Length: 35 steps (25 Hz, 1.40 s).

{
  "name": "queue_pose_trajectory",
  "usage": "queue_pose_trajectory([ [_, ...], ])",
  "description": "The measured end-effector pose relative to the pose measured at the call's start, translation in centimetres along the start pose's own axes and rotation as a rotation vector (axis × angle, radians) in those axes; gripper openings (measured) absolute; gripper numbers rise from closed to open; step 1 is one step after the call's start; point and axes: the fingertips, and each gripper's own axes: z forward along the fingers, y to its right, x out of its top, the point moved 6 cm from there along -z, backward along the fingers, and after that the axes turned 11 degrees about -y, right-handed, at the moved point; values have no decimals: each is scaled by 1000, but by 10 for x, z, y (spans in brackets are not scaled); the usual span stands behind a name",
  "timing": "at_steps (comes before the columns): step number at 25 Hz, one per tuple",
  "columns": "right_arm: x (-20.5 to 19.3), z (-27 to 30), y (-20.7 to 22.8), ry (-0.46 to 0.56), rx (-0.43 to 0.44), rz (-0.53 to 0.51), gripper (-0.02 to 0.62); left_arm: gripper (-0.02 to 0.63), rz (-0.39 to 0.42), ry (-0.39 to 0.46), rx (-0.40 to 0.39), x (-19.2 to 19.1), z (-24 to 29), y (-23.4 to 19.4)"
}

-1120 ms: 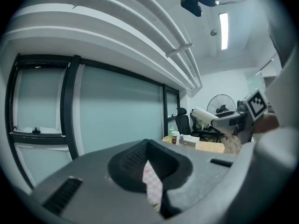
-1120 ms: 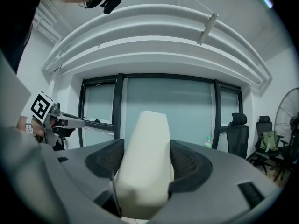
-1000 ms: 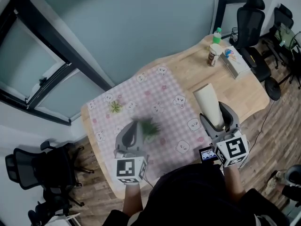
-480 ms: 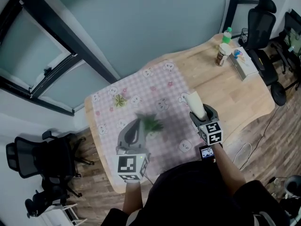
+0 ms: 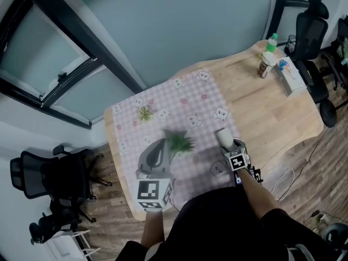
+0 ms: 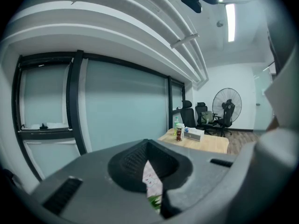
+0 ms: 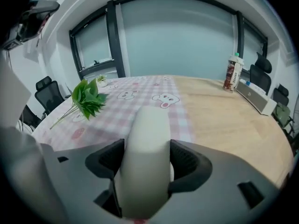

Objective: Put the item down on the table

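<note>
**Change noted.** The light wooden bench (image 5: pixel 272 107) and its pink-checked cloth with cartoon prints (image 5: pixel 179 102) are as they were. The right tool (image 5: pixel 230 145) is not: a second ago it stood high over bare wood at the right of the head view. It has since come down and inward and now sits low at the cloth's right edge. Its jaws are clamped on either side of the cream-white tapered cylinder (image 5: pixel 223 136), which projects forward over the cloth. Whether the cylinder touches the surface cannot be told. Judgement: the set-down is near its end, and only contact and release remain.

**Left tool.** The left tool (image 5: pixel 159 150) has held its place at lower centre. Its jaws are drawn together to a narrow slit. The green leafy artificial sprig (image 5: pixel 179 142) stands just past them, its stem apparently pinched there.

**Surroundings.**
- The sprig lies to the left of the cylinder and apart from it, so it poses no obstruction.
- A small pale green flower sprig (image 5: pixel 144 113) lies on the cloth at upper left, well clear.
- A white rectangular box (image 5: pixel 291 76), a brown jar (image 5: pixel 265 65) and a green-capped bottle (image 5: pixel 271 41) stand at the far upper right.
</note>
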Motion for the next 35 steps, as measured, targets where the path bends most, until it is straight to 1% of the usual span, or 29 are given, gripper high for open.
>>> queue_pose_trajectory([
  [7, -6, 9, -2, -32, 13, 8, 319, -2, 3, -5, 4, 1, 3, -4],
  [11, -3, 3, -3, -37, 25, 14, 319, -2, 8, -1, -8, 2, 5, -1],
  [14, 2, -4, -6, -16, 42, 20, 321, -2, 8, 6, -8, 3, 5, 0],
  [18, 22, -29, -7, 55, 52, 12, 322, -2, 17, 12, -14, 6, 6, 3],
  [21, 53, -63, -5, 167, 49, -30, 322, -2, 17, 22, -19, 9, 5, 4],
  [24, 94, -119, -2, 336, 13, -47, 320, -2, 23, 37, -22, 15, 4, 4],
  [25, 108, -143, -1, 398, -10, -52, 285, -2, 24, 42, -21, 16, 4, 4],
  [27, 130, -195, -1, 526, -59, -74, 99, -2, 23, 50, -19, 18, 4, 4],
  [28, 139, -221, -3, 594, -77, -87, 62, -2, 21, 53, -17, 19, 5, 4],
  [29, 147, -247, -5, 665, -90, -98, 38, -2, 19, 57, -15, 20, 5, 4],
  [30, 153, -272, -7, 733, -100, -103, 32, -2, 17, 61, -11, 20, 5, 3],
  [32, 162, -310, -9, 826, -119, -99, 18, -2, 14, 67, -1, 22, 6, 1],
  [33, 166, -320, -9, 851, -125, -94, 18, -2, 12, 67, 6, 23, 7, -1],
  [35, 169, -326, -7, 861, -124, -85, 18, -2, 7, 61, 20, 22, 9, -3],
])
